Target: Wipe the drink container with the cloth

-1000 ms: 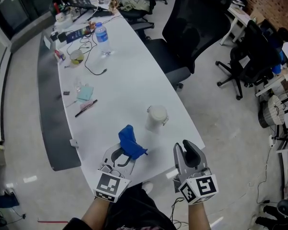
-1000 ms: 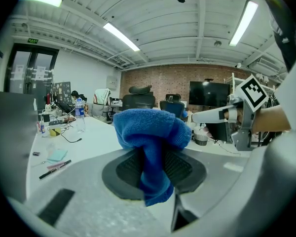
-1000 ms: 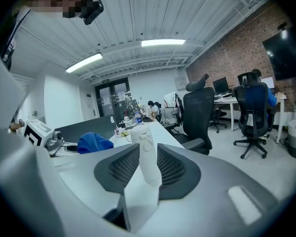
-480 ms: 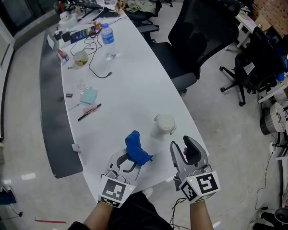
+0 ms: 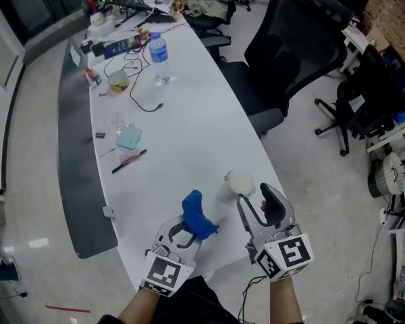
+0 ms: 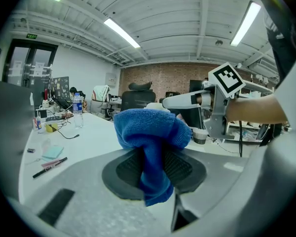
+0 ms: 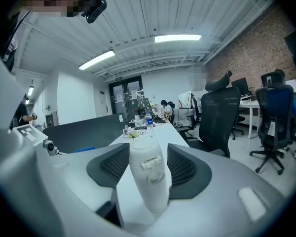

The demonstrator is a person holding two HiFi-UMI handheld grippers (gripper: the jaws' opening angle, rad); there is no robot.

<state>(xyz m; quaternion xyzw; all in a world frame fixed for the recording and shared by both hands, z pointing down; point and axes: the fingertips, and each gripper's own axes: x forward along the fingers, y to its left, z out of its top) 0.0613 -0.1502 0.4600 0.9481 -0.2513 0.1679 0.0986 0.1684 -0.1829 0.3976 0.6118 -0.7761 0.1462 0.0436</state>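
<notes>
The white desk (image 5: 189,123) narrows to a rounded end just in front of the person, and both grippers work over that end. The drink container (image 5: 237,183), white with a lidded top, stands upright close to the desk's right edge, with only a thin strip of desktop between it and the drop to the floor (image 5: 310,181).

The right gripper (image 5: 256,200) reaches in from the near end. Its jaws have just been opening and now stand apart, with the container between them; the pads sit close on either side but do not squeeze it.

The left gripper (image 5: 187,230) is beside it, nearer the desk's left edge. Its jaws are closed on the blue cloth (image 6: 150,132), which bunches above the pads and hangs down between them. The cloth is near the container but apart from it.

Beyond the two grippers the middle of the desk is bare. A pen (image 5: 129,160) and a small teal pad (image 5: 129,138) lie toward the left edge. Farther up stand a water bottle (image 5: 160,55) and a cup (image 5: 117,81), with a black cable (image 5: 145,94) trailing between them.

A dark panel (image 5: 77,160) runs along the left edge. A black office chair (image 5: 293,52) stands beside the right edge, well beyond the container.
</notes>
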